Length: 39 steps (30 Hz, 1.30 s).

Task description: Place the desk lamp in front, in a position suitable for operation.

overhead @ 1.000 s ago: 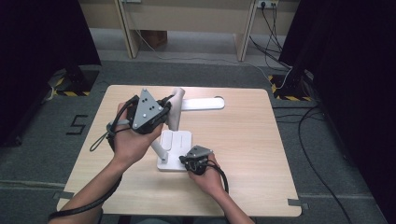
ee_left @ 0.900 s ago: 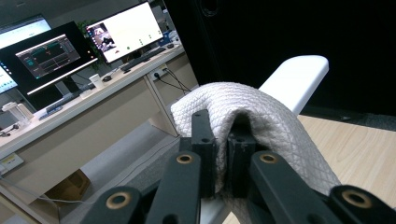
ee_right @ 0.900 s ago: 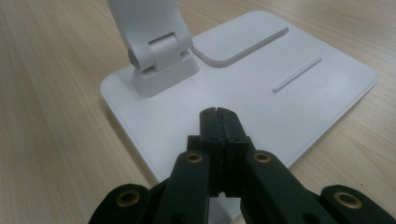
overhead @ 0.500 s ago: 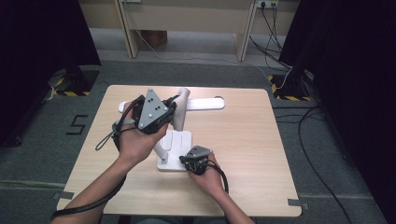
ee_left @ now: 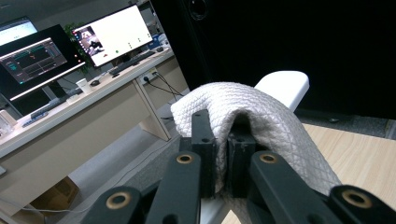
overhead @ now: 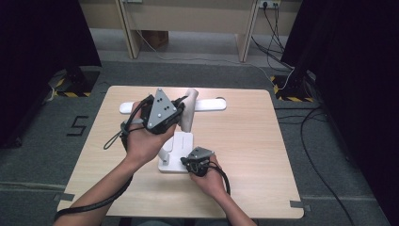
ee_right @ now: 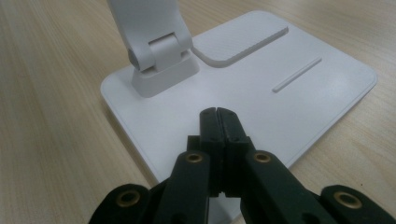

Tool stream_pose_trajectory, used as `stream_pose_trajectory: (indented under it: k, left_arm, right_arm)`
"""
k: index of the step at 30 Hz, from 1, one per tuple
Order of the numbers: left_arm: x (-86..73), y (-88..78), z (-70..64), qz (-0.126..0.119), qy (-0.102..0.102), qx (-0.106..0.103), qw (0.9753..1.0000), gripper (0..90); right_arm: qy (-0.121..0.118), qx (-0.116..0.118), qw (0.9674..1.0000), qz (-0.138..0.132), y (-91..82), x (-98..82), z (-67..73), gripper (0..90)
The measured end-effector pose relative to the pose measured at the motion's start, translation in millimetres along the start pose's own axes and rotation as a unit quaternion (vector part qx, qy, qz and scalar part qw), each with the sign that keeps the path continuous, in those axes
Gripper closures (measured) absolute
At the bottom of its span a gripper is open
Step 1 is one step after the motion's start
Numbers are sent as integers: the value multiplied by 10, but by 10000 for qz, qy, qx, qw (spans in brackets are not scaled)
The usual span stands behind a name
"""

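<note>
The left gripper [ee_left: 223, 140] had its two black jaws nearly together, pinching a fold of the white quilted cloth [ee_left: 261, 116]. That cloth was draped over the long white bar of the desk lamp [overhead: 207, 104], near the bar's middle, above the far half of the table. The right gripper [ee_right: 218, 116] had its jaws pressed fully together with nothing between them, and its tips rested on the flat white rectangular lamp base [ee_right: 303, 88], just in front of the hinged foot of the white lamp arm [ee_right: 156, 42].

A dark figure "5" [overhead: 79, 126] was marked on the grey floor left of the table. No other writing could be read; the lit computer monitors [ee_left: 116, 32] seen from the left gripper view were too small to read.

The pale wooden table [overhead: 254, 155] stood on grey carpet, with black curtains at both sides. Yellow-and-black striped tape [overhead: 70, 93] lay on the floor at the curtain feet, and a long light wooden desk [overhead: 188, 19] stood behind.
</note>
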<state>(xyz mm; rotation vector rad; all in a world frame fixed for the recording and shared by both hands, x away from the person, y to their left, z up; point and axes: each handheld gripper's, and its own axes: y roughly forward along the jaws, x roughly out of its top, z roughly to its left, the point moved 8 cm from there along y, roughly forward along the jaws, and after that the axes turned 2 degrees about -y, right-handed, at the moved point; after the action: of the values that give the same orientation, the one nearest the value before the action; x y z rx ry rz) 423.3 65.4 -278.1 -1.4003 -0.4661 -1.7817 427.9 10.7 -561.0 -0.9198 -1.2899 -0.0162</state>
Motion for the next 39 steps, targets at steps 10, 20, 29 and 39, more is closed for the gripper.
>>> stream_pose_trajectory:
  k: [10,20,29,39]
  left_arm:
    - [30,53,-54,-7,-2,-45,10000,845]
    - [64,125,-113,-28,4,-99,9999,845]
    - [109,206,-178,-7,23,-155,9999,845]
    - [173,327,-280,22,68,-258,9996,845]
  right_arm:
    - [17,0,10000,5,0,-1,5,900]
    - [-20,-6,10000,-3,1,1,2,900]
    - [-27,-10,10000,-7,1,2,0,900]
    - [-41,6,10000,-6,1,1,-5,900]
